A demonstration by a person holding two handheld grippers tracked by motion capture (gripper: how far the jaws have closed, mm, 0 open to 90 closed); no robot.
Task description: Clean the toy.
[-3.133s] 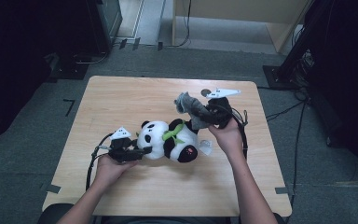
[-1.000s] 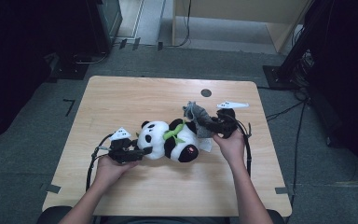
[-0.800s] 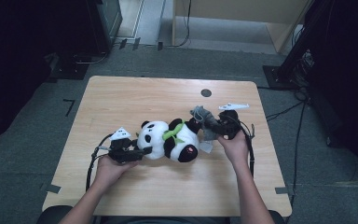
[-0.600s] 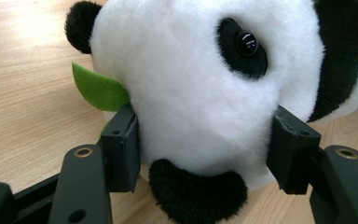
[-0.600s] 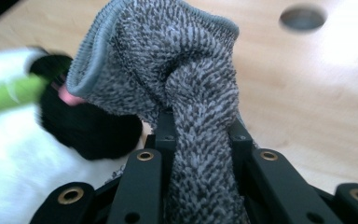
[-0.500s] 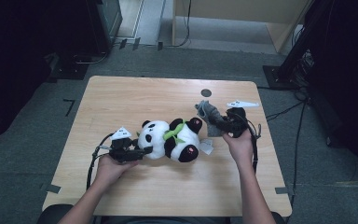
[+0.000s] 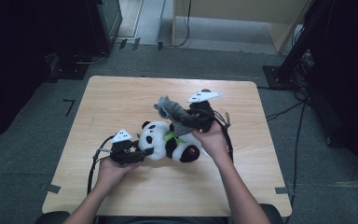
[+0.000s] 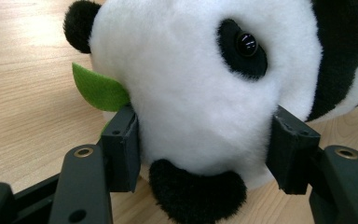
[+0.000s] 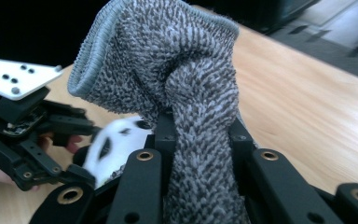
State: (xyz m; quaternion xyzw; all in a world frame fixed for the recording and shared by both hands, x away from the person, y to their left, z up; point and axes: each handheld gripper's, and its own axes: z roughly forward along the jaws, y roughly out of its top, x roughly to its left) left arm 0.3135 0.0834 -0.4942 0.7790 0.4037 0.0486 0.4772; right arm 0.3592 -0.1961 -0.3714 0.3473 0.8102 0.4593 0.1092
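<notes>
Left gripper [image 7: 142,153]: jaws were partly open, squeezing the panda's [image 7: 168,145] head from both sides.
Right gripper [image 7: 179,120]: jaws were almost closed, pinching the cloth [image 7: 170,108].
Panda: lay on the table's [image 7: 121,100] middle.
Cloth: was at the panda's 12 o'clock, lifted above it.

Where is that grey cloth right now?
The grey cloth is pinched in the right tongs, lifted above the table just behind the toy panda, right of centre in the high view.
</notes>
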